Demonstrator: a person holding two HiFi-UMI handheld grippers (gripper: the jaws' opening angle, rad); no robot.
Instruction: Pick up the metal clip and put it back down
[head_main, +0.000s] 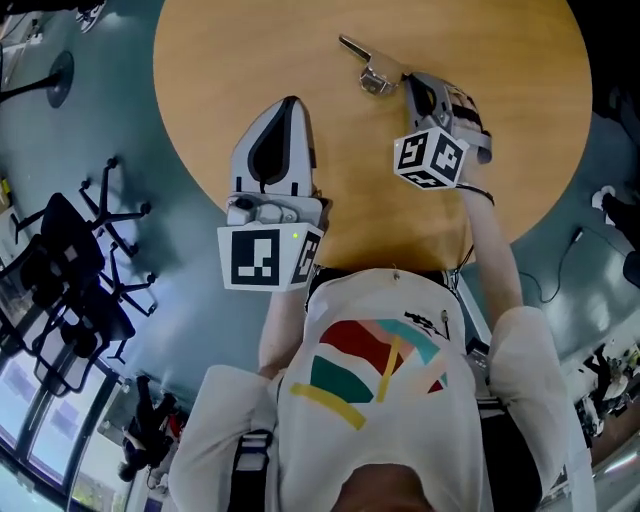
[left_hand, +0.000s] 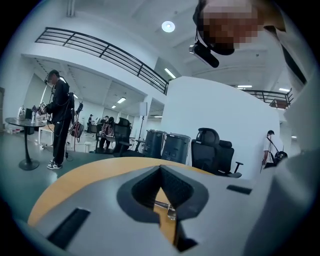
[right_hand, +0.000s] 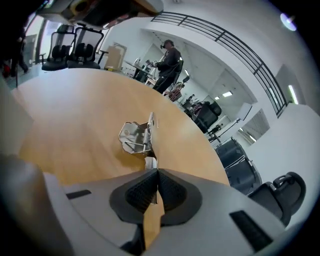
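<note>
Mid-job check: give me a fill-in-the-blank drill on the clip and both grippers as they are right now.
1. The right gripper is ___ on the thin end of the metal clip.
2. The left gripper, its jaws together, holds ___.
3. The wooden table under both grippers is ___ in shape.

Missing words: shut; nothing; round
</note>
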